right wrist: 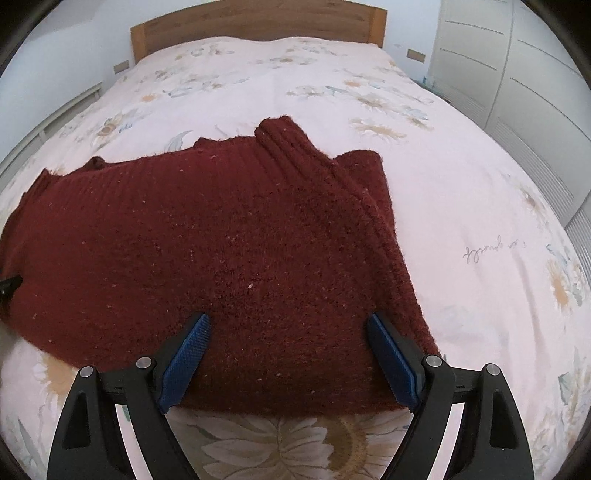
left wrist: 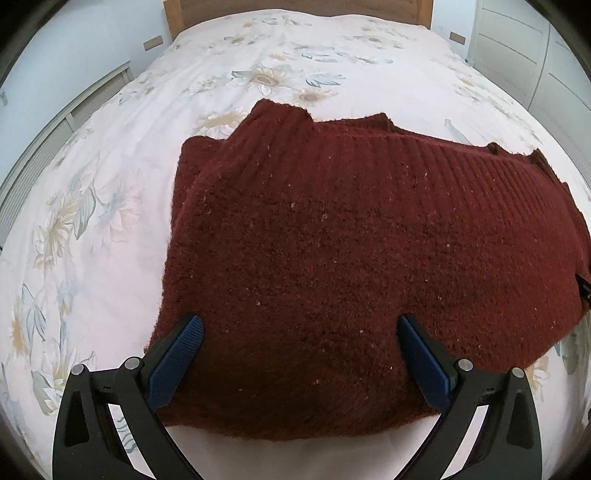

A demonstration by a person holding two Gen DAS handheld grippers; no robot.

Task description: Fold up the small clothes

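A dark red knitted sweater (left wrist: 351,258) lies folded on the bed, its ribbed cuff and hem at the far side. My left gripper (left wrist: 300,325) is open, its blue pads spread above the sweater's near left part, holding nothing. In the right wrist view the same sweater (right wrist: 221,251) fills the middle. My right gripper (right wrist: 289,321) is open above the sweater's near right part, next to its folded right edge, holding nothing.
The bed has a white floral duvet (left wrist: 110,221) that also shows in the right wrist view (right wrist: 480,221). A wooden headboard (right wrist: 258,22) stands at the far end. White wardrobe doors (right wrist: 517,74) are on the right, a low white radiator cover (left wrist: 55,140) on the left.
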